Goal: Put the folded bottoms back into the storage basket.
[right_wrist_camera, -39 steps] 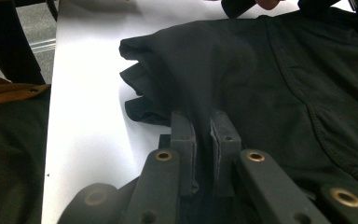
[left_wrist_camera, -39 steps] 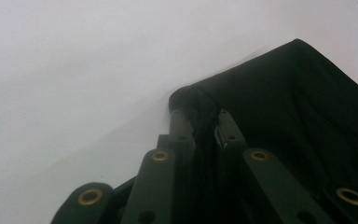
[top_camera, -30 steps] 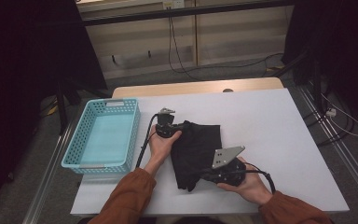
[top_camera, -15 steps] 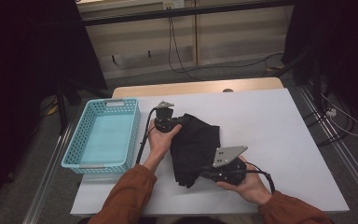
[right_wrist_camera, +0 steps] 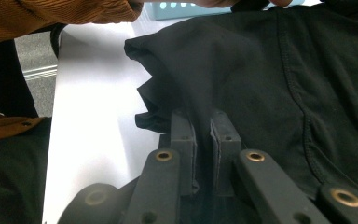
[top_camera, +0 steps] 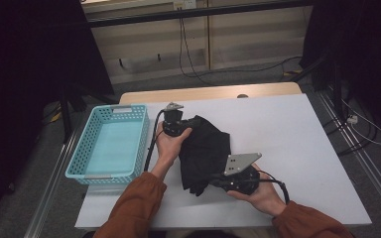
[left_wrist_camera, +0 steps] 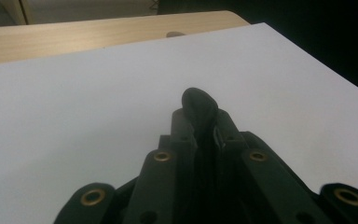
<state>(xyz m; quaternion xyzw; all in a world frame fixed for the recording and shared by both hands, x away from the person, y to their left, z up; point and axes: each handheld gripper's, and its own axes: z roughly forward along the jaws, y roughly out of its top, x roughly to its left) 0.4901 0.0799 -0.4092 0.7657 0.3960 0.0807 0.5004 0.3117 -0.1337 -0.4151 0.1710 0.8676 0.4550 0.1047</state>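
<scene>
- Lying on a white table is a black cloth, bunched up near the middle, with a blue basket placed just beside it on the left.
- A wooden edge is seen at the far side of the table, and a dim room with cables on the floor is seen behind it.
- Since a second ago, the left gripper has been lifted a little, and the far end of the cloth has been pulled up with it.
- The right gripper has been kept in the same spot.
- A fold of the cloth is pinched tight in the left gripper, which is held by a hand at the cloth's far corner.
- The near edge of the cloth is pinched in the right gripper; it seems to be held low by the table, though that part is dark.
</scene>
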